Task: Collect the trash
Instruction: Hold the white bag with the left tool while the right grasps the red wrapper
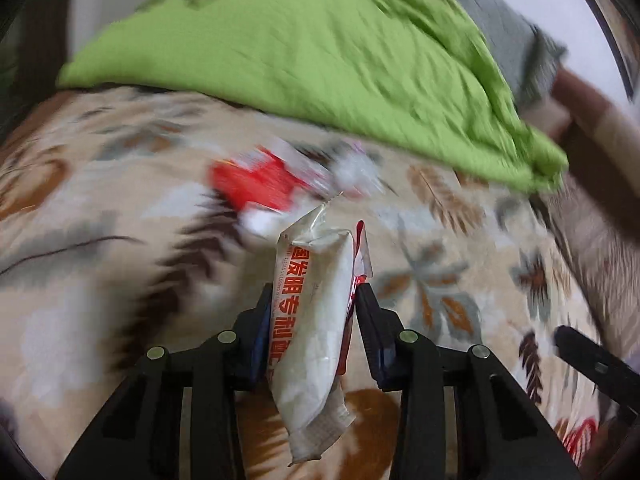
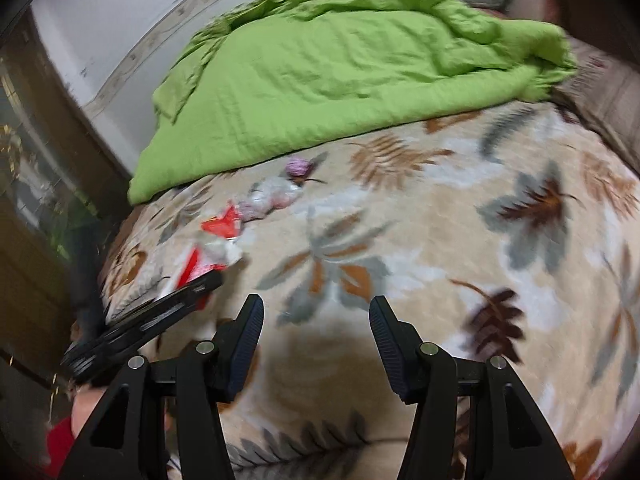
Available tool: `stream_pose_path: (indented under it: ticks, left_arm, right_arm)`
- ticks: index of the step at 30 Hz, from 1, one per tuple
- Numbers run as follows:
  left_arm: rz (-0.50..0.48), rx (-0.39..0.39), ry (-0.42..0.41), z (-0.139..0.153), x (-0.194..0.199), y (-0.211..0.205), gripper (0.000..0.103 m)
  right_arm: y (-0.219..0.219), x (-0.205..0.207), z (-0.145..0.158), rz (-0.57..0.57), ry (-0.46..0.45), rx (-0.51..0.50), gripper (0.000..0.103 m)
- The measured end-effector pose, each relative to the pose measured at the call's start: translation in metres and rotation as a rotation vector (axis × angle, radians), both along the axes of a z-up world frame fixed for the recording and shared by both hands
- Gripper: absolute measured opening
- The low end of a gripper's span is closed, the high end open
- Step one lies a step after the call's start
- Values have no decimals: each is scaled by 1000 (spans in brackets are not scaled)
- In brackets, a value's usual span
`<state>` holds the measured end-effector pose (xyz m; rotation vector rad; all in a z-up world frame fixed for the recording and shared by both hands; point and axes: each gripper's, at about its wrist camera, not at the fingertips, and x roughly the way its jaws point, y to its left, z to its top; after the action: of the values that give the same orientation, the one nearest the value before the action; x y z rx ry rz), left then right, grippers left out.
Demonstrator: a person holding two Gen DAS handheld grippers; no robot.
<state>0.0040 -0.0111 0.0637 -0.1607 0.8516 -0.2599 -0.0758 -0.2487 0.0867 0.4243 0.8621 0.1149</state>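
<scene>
A white snack wrapper [image 1: 312,320] with red characters stands upright between the fingers of my left gripper [image 1: 314,296], which is shut on it above the floral blanket [image 1: 100,220]. Beyond it on the blanket lie a red-and-white wrapper [image 1: 256,188] and crumpled clear plastic [image 1: 356,172], both blurred. In the right wrist view my right gripper [image 2: 316,302] is open over the blanket [image 2: 440,240] with nothing between its fingers. To its left the same red wrapper [image 2: 220,224], the clear plastic [image 2: 268,198] and a small pink ball [image 2: 298,166] lie in a row.
A green quilt [image 2: 320,80] is bunched across the far half of the bed, with a grey pillow [image 1: 500,28] behind it. A white wall and a wooden cabinet [image 2: 24,200] border the bed on the left. A hand [image 2: 86,404] with a red sleeve shows at the lower left.
</scene>
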Motion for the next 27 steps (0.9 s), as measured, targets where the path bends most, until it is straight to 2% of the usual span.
stream_pose_path:
  ticks: [3, 7, 16, 20, 22, 25, 26, 27]
  left_arm:
    - [152, 25, -64, 9, -1, 37, 38]
    - [265, -6, -43, -3, 10, 70, 38]
    - [282, 15, -18, -17, 27, 80, 38]
    - [294, 18, -35, -13, 29, 82, 38]
    - [290, 11, -30, -13, 32, 82, 38]
    - [281, 12, -19, -15, 34, 78, 38]
    - [279, 16, -21, -15, 34, 78, 38]
    - [280, 22, -24, -15, 34, 78, 38]
  right_arm:
    - [24, 31, 1, 100, 0, 43, 59]
    - [56, 75, -5, 217, 29, 129, 59]
    - [94, 173, -58, 193, 103, 202, 59]
    - [101, 203, -75, 168, 118, 157, 56]
    - [104, 216, -83, 168, 112, 172, 52]
    - [111, 225, -88, 167, 94, 183, 42]
    - [116, 227, -89, 194, 92, 184, 20]
    - [121, 228, -90, 211, 102, 178, 7]
